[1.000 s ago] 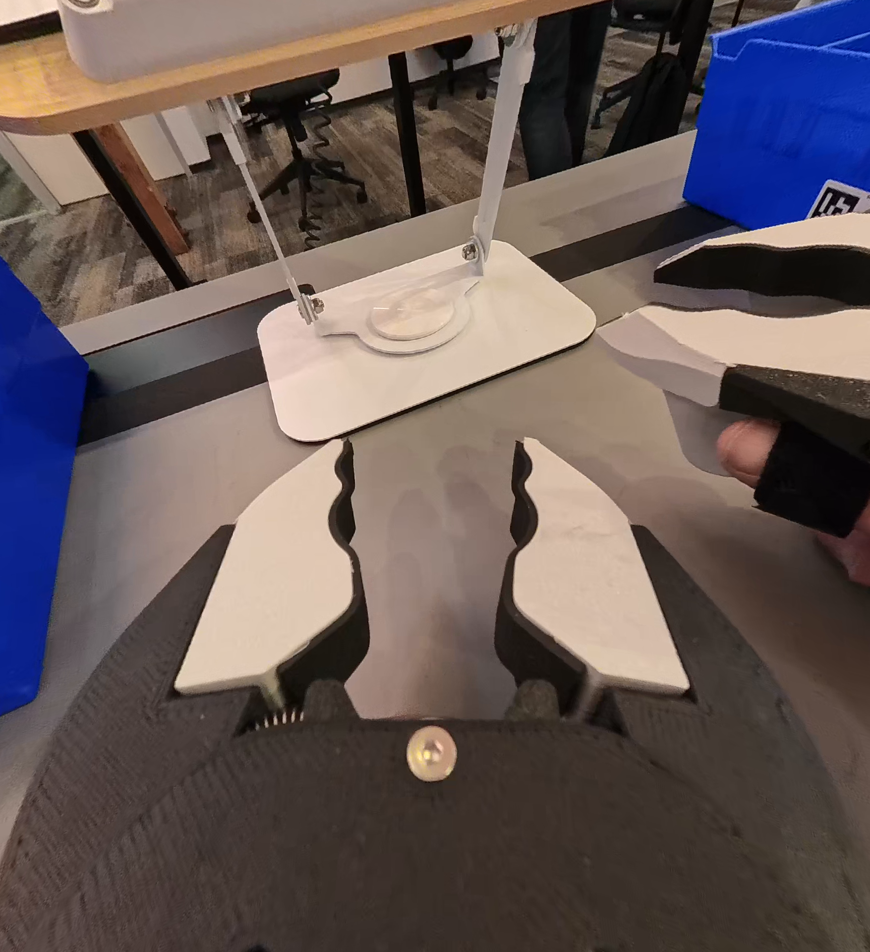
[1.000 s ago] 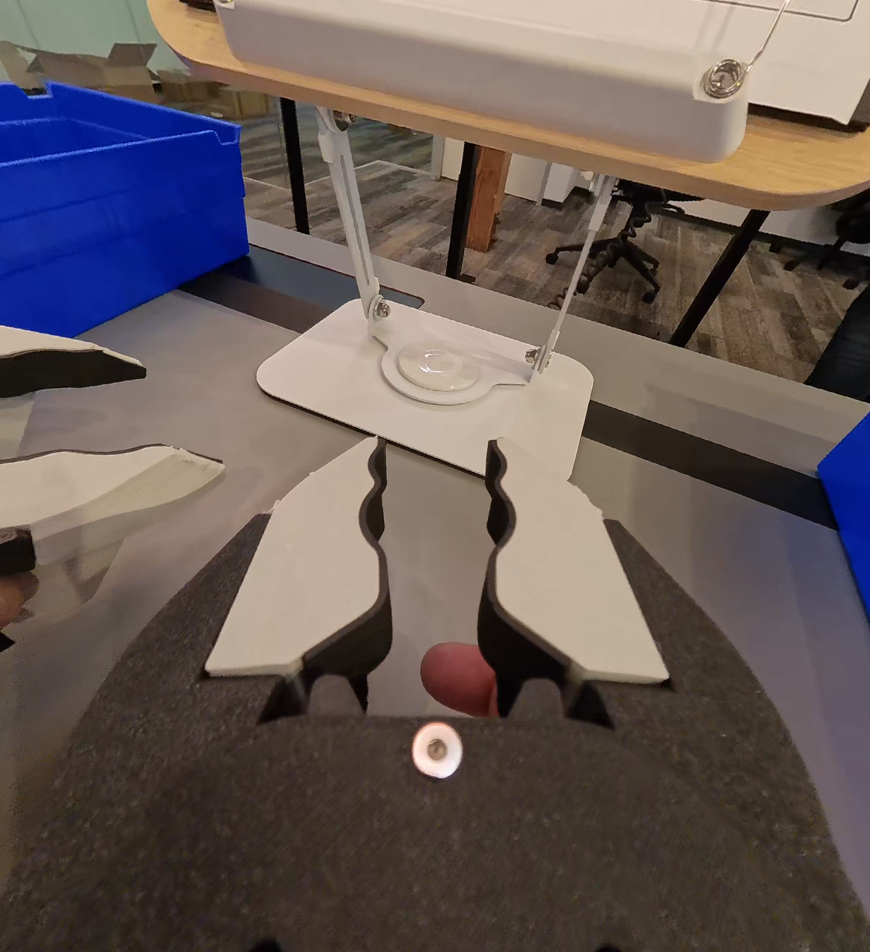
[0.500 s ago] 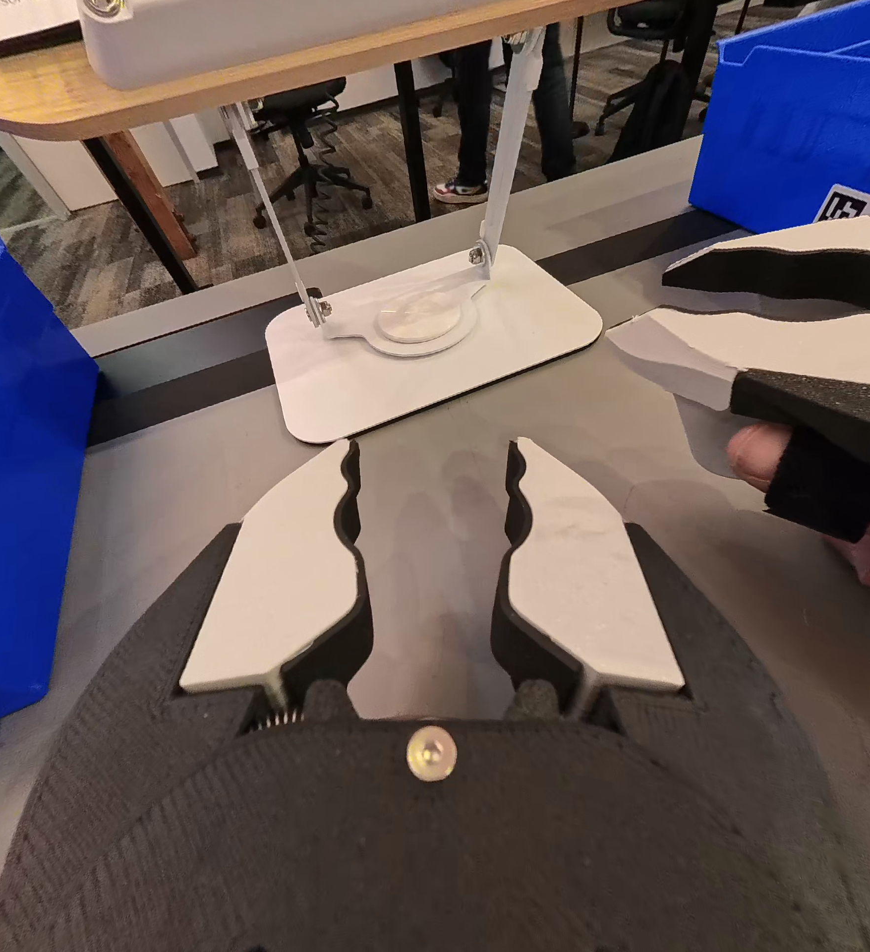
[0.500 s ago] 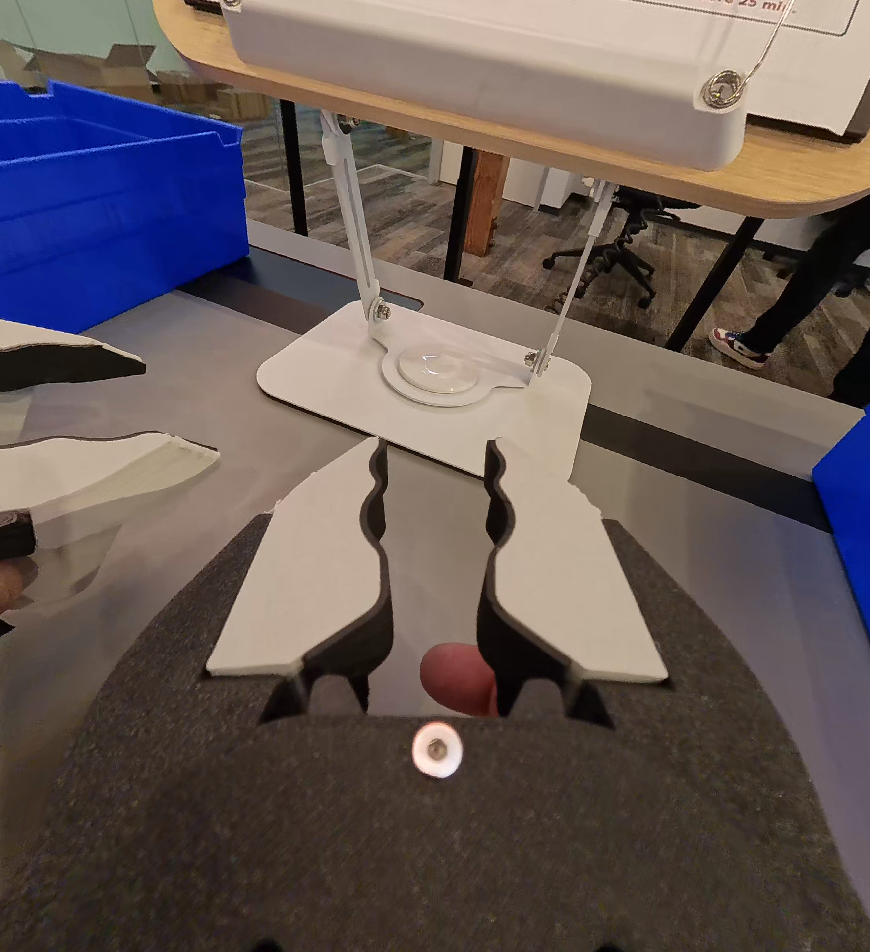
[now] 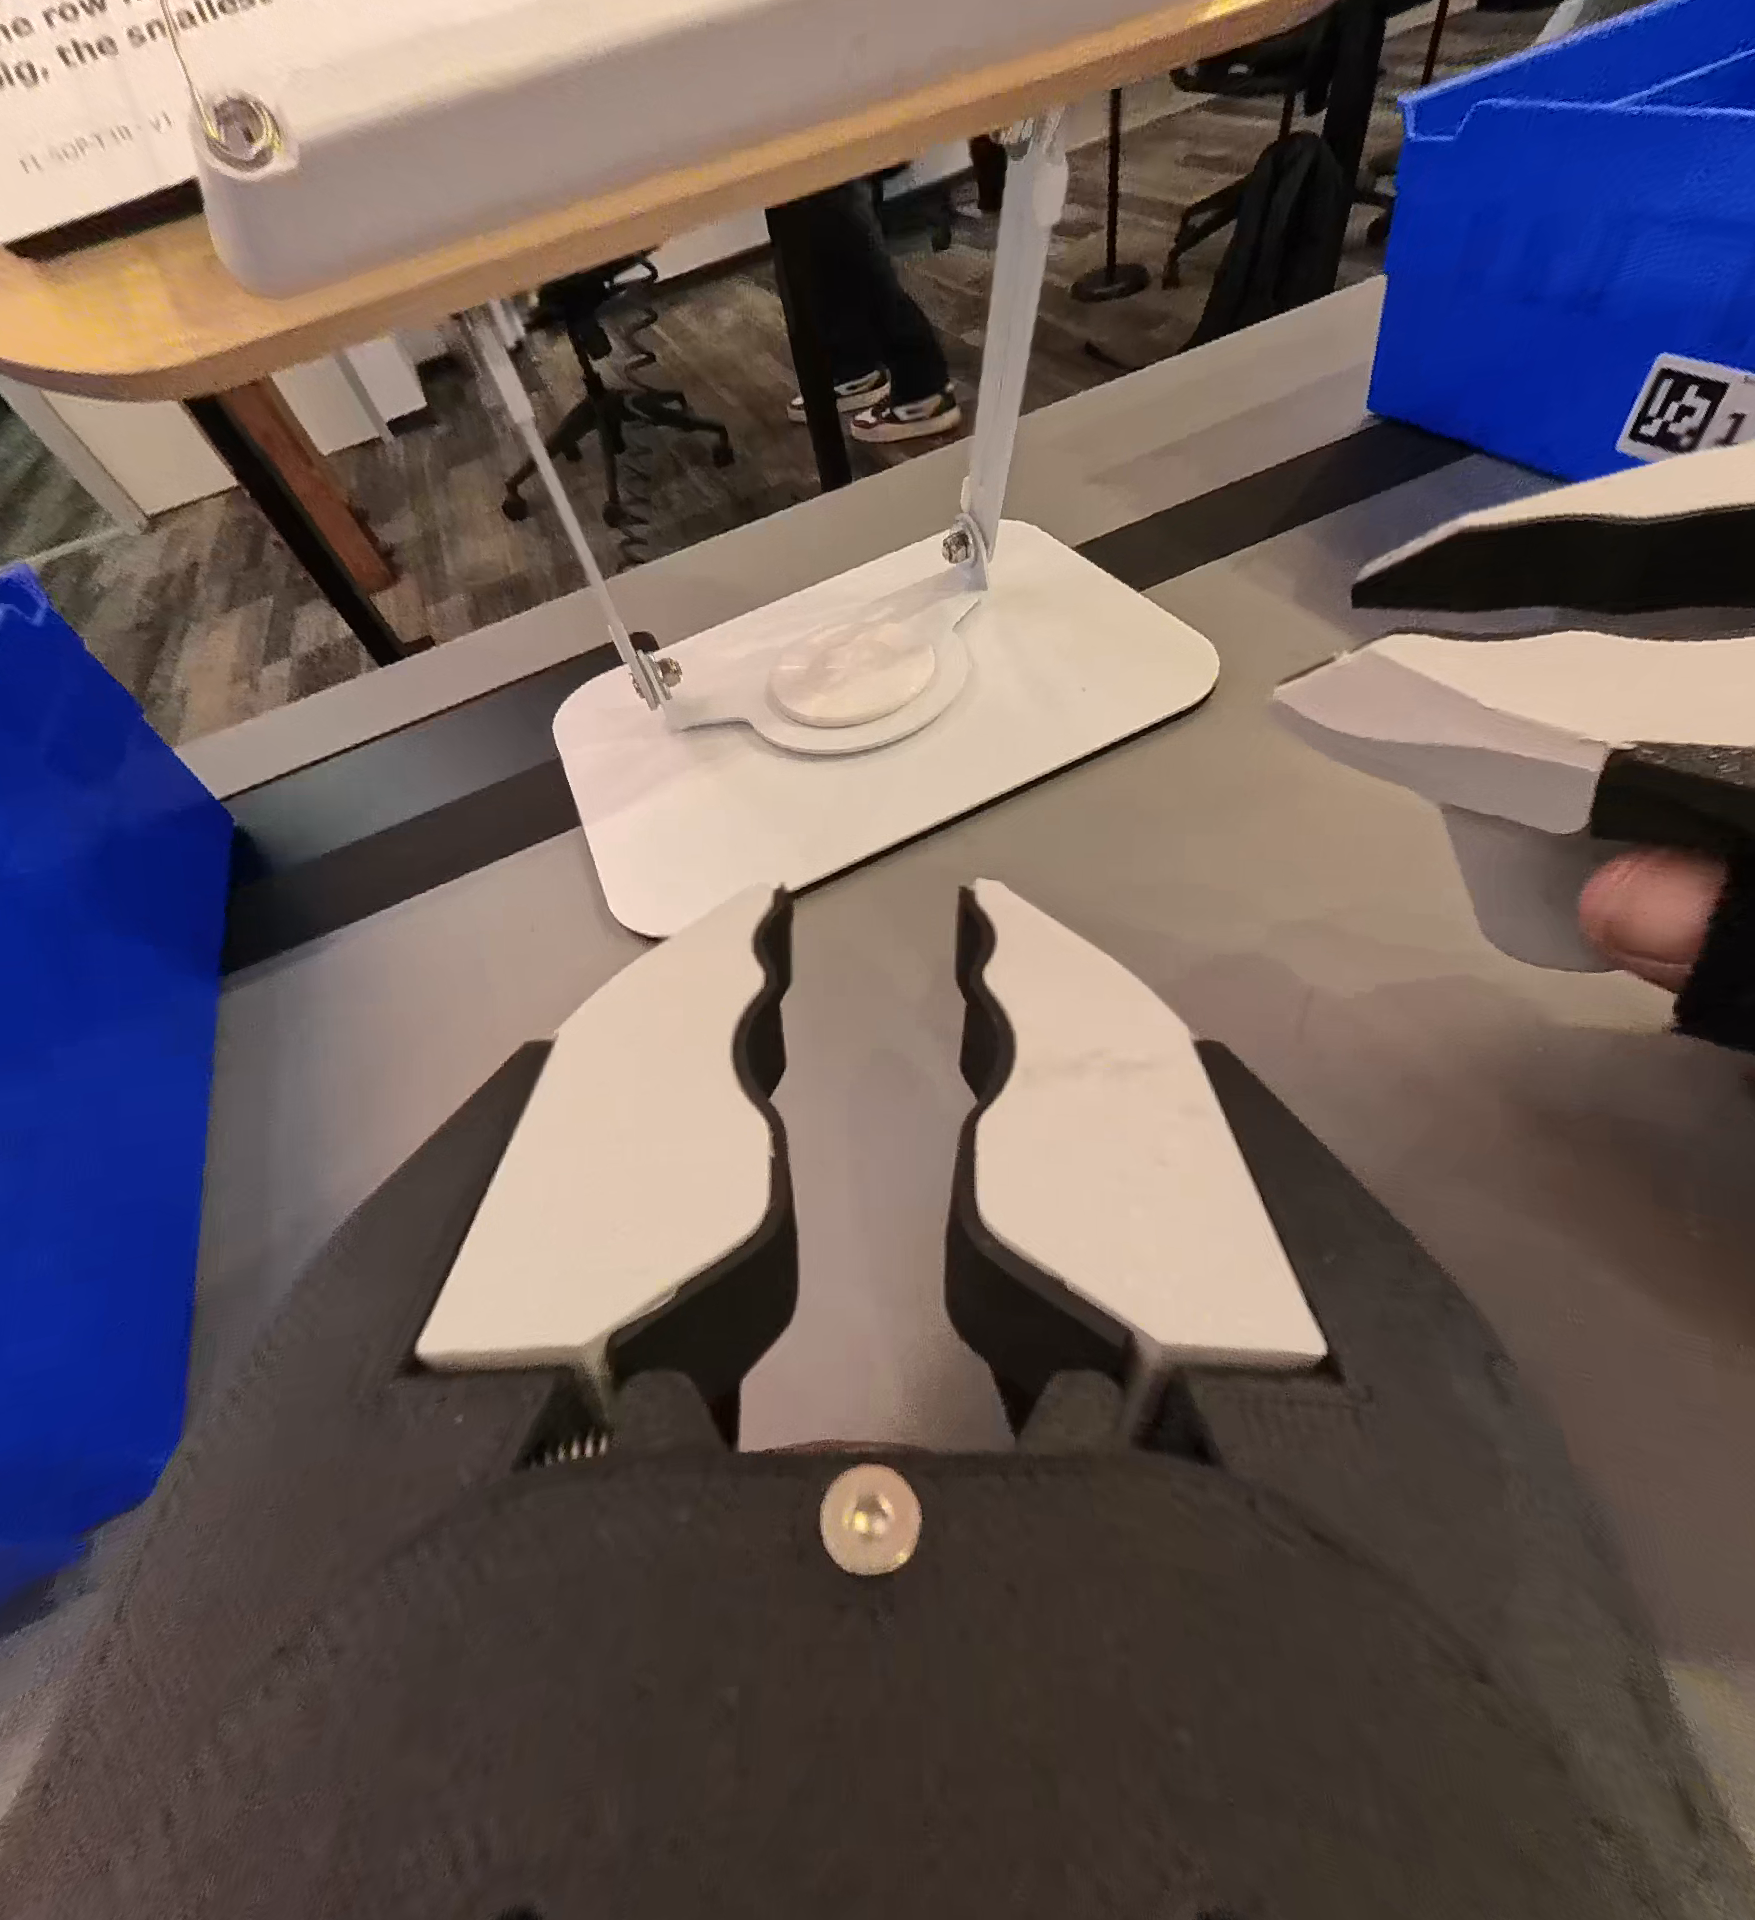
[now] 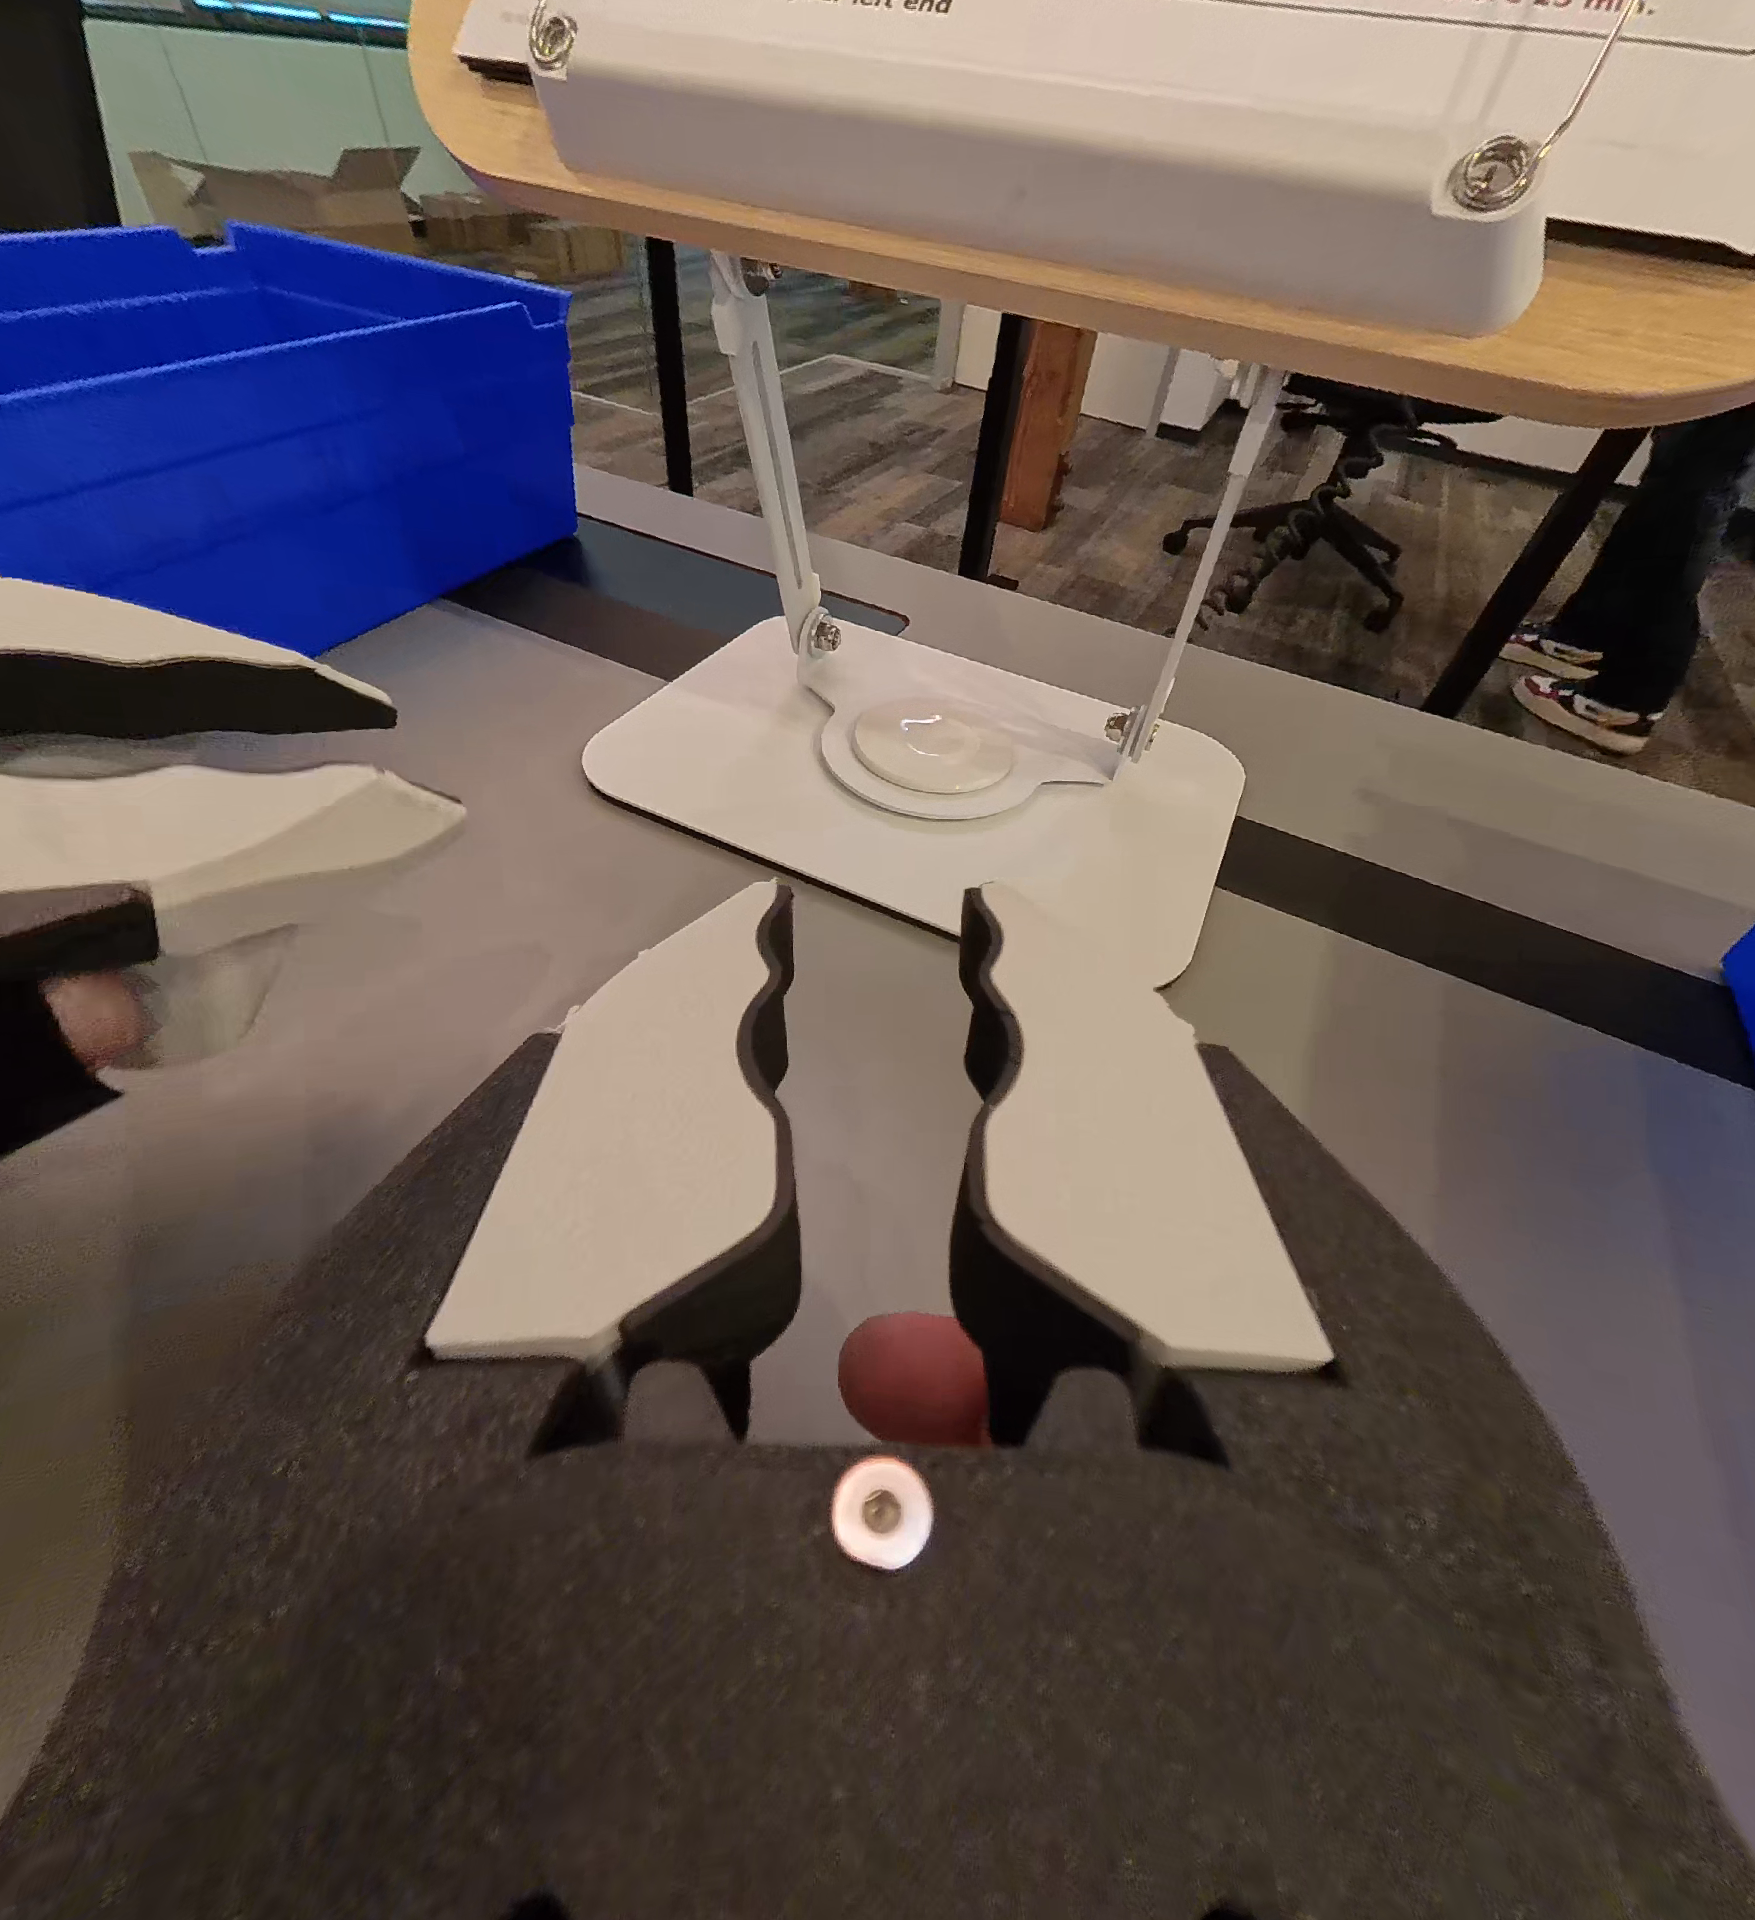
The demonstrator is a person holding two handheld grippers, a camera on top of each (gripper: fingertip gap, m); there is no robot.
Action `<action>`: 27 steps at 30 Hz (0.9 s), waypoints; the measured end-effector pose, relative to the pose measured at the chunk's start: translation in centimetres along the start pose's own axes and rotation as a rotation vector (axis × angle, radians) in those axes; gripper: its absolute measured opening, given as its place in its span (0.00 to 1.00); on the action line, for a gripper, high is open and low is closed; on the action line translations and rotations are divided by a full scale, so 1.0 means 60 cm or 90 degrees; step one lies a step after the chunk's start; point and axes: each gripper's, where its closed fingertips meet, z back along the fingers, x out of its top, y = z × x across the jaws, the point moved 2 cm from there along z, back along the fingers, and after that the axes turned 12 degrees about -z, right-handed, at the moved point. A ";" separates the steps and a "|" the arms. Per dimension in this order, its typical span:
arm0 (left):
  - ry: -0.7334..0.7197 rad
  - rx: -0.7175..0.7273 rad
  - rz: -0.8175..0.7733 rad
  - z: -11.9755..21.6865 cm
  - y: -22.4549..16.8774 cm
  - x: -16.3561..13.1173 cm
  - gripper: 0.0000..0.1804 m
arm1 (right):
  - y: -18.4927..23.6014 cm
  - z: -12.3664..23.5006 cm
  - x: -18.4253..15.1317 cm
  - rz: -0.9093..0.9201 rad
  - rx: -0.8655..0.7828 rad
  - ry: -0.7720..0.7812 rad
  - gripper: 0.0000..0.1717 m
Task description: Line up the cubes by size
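No cube shows in either view. My left gripper [image 5: 873, 904] hovers over the bare grey table [image 5: 1216, 935], open, with nothing between its white fingers. It also shows at the left of the right wrist view [image 6: 416, 764]. My right gripper [image 6: 875, 904] is likewise open with nothing in it over the table [image 6: 499, 935], just short of the white stand base [image 6: 748, 769]. It shows at the right of the left wrist view [image 5: 1340, 649], held by a gloved hand [image 5: 1662, 914].
A white stand base [image 5: 852, 790] with two thin struts carries a wooden board [image 5: 229, 312] overhead. Blue bins stand at the left [image 5: 42, 1039] and far right [image 5: 1600, 229] of the table. A person's legs [image 5: 852, 291] and office chairs lie beyond the table edge.
My left fingers have closed in to a narrower gap on nothing. My right fingers have narrowed slightly. Both views have tilted up a little; a person has walked behind the table.
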 end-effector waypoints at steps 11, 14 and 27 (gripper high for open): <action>-0.085 -0.022 0.029 0.031 0.034 0.017 0.02 | 0.014 0.014 0.001 0.023 0.034 -0.018 0.02; -0.092 -0.029 0.016 0.031 0.034 0.013 0.09 | 0.012 0.023 0.002 0.025 0.030 -0.030 0.10; -0.081 -0.129 0.009 0.027 -0.018 -0.003 0.17 | 0.019 0.029 0.005 0.045 0.059 -0.048 0.17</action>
